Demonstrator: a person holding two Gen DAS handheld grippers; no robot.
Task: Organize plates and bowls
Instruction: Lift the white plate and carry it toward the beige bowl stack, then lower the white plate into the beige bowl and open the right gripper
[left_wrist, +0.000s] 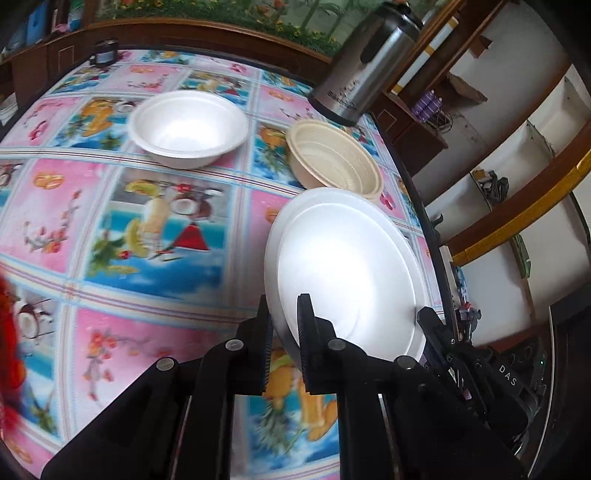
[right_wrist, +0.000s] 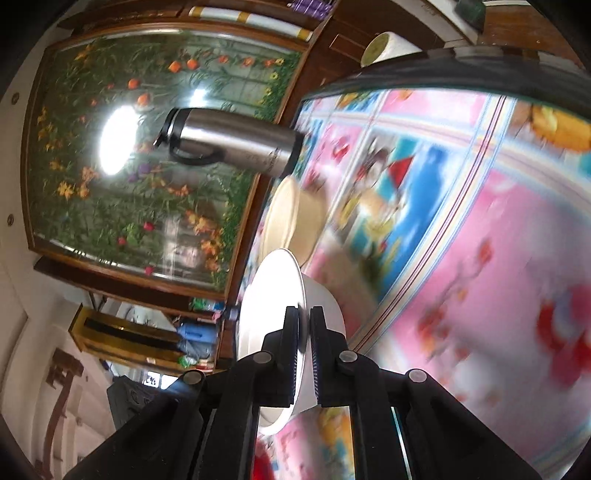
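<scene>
left gripper (left_wrist: 284, 332): jaws closed on the near rim of a white plate (left_wrist: 347, 273), held tilted just above the counter (left_wrist: 110, 206).
right gripper (right_wrist: 303, 343): jaws pinched on the rim of a white bowl (right_wrist: 273, 314), lifted and turned on its side in that view.
other dishes: a second white bowl (left_wrist: 188, 127) sits alone on the counter; a beige ribbed bowl (left_wrist: 334, 160) stands near the steel flask (left_wrist: 364, 66), just beyond the plate.
progress: early to middle, i judge; nothing looks stacked yet, and two pieces are in the air.
left to do: set the plate down, nest the white bowls, deal with the beige one.
hard to make out: the right view is blurred; the red thing (left_wrist: 9, 332) at the left view's edge is cut off and unclear; any stack or target spot is out of sight.
</scene>
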